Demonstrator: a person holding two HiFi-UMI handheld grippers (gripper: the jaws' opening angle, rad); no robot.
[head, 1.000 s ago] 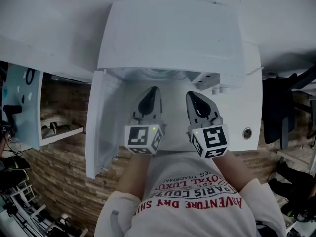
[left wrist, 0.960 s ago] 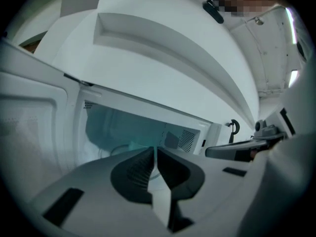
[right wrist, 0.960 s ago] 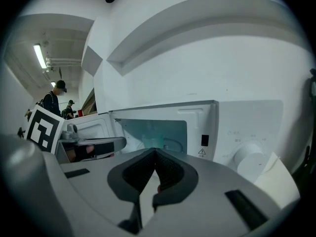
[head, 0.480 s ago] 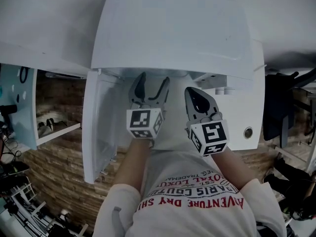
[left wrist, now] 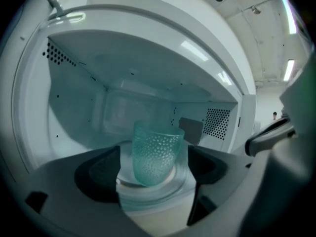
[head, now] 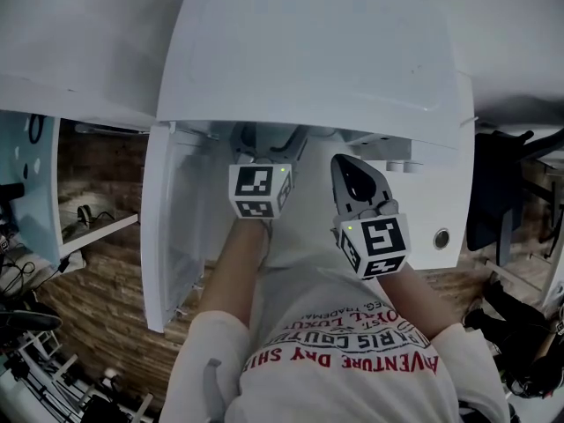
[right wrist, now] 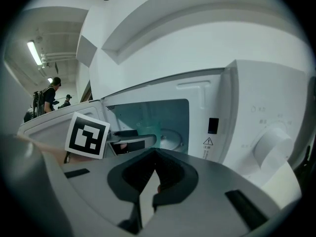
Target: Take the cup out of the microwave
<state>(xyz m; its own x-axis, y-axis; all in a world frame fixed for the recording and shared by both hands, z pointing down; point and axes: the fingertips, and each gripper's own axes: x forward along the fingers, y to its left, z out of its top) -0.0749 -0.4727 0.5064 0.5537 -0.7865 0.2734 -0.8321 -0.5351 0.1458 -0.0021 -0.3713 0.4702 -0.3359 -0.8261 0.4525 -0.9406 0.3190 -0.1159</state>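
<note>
A pale green dimpled glass cup [left wrist: 154, 152] stands upright on the glass turntable [left wrist: 163, 186] inside the white microwave [head: 308, 51]. My left gripper [left wrist: 153, 176] reaches into the cavity. Its jaws are opening wide, one on either side of the cup's lower part, and the pads do not touch it. In the head view the microwave's top hides the fingers of the left gripper [head: 267, 141]; only its marker cube [head: 258, 192] is plain. My right gripper [head: 357, 181] is shut and empty, hanging outside in front of the cavity's right side, its jaws meeting [right wrist: 149, 179].
The microwave door [head: 172, 227] hangs open at the left. The control panel with a round knob [right wrist: 270, 143] is at the right. The cavity's perforated side wall [left wrist: 217, 122] lies right of the cup. Brick-patterned floor and shelves lie below left.
The left gripper went from shut to wide open and moved forward into the microwave cavity, under its top. The right gripper stayed shut and barely shifted.
</note>
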